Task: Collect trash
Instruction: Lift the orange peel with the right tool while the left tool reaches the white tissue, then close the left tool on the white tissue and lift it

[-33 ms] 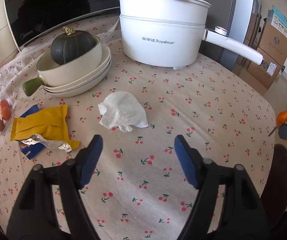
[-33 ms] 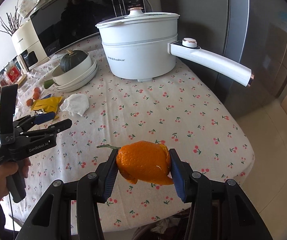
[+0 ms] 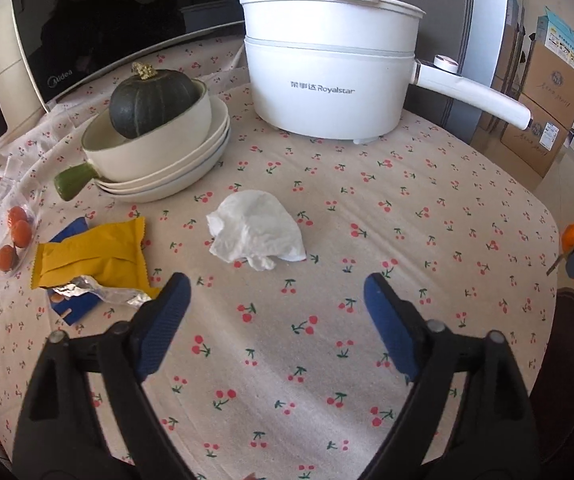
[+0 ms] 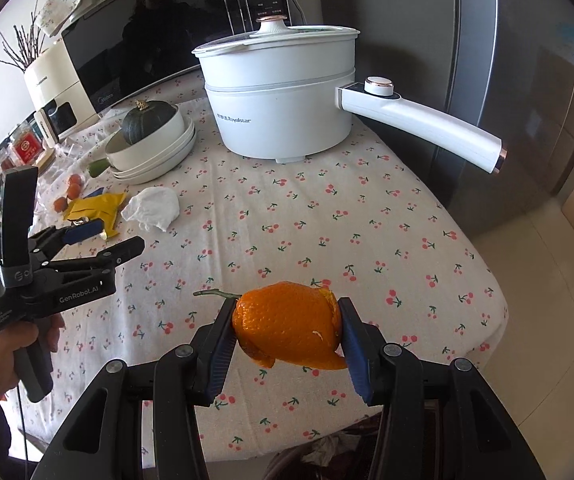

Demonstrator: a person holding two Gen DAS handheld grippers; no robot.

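Right hand-held gripper point(image 4: 287, 334) clamps orange peel point(image 4: 289, 326) above near tabletop point(image 4: 367, 216) edge; left hand-held gripper point(image 3: 275, 304) spread wide, tissue point(image 3: 257, 236) just ahead, bare cloth between.

I'm holding my left gripper point(image 3: 273, 312) low at the near left, its jaws spread wide; my right gripper point(image 4: 287, 334) is clamping orange peel point(image 4: 289, 330) at near right.

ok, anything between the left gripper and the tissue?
No. In the left wrist view, only bare cherry-print cloth lies between the open left gripper and the tissue; the yellow packet sits off to the side.
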